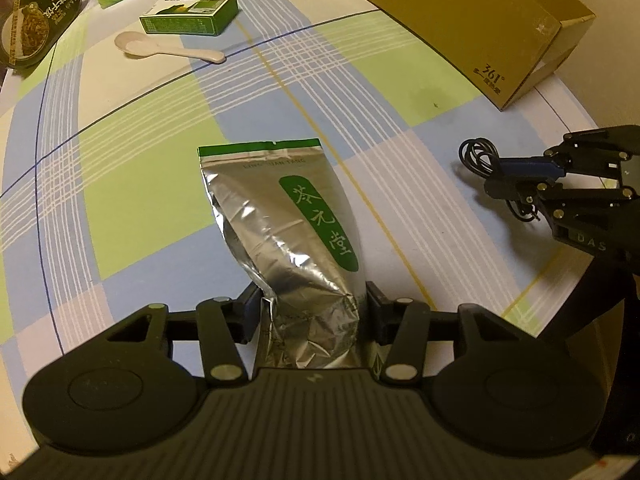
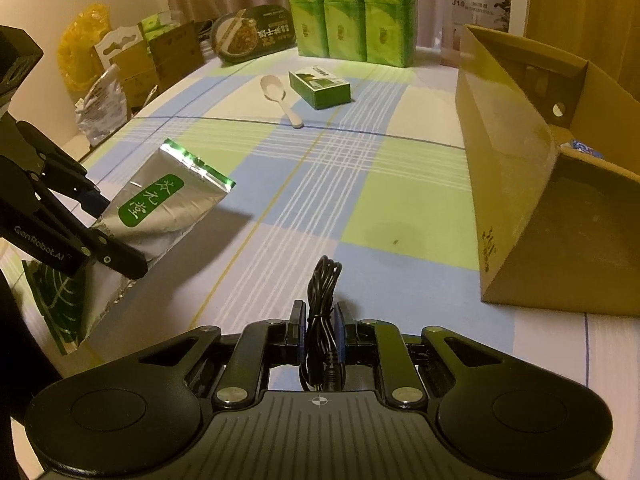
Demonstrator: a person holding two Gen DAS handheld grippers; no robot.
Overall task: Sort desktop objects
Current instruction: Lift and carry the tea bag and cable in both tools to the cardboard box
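A silver foil pouch (image 1: 280,216) with a green label sticks out forward from my left gripper (image 1: 312,304), which is shut on its lower end and holds it above the checked tablecloth (image 1: 132,200). In the right wrist view the pouch (image 2: 160,204) hangs tilted at the left, clamped by the left gripper (image 2: 118,236). My right gripper (image 2: 320,320) is shut on a coiled black cable (image 2: 326,280), whose loop pokes out past the fingertips. In the left wrist view the right gripper (image 1: 504,180) sits at the right with the cable (image 1: 474,156) in it.
An open cardboard box (image 2: 512,184) stands at the right. Farther back lie a white spoon (image 2: 276,88) and a small green box (image 2: 320,88). Behind them are a dark noodle bowl (image 2: 256,32) and stacked green tissue packs (image 2: 348,8). Bags and cartons crowd the far left edge.
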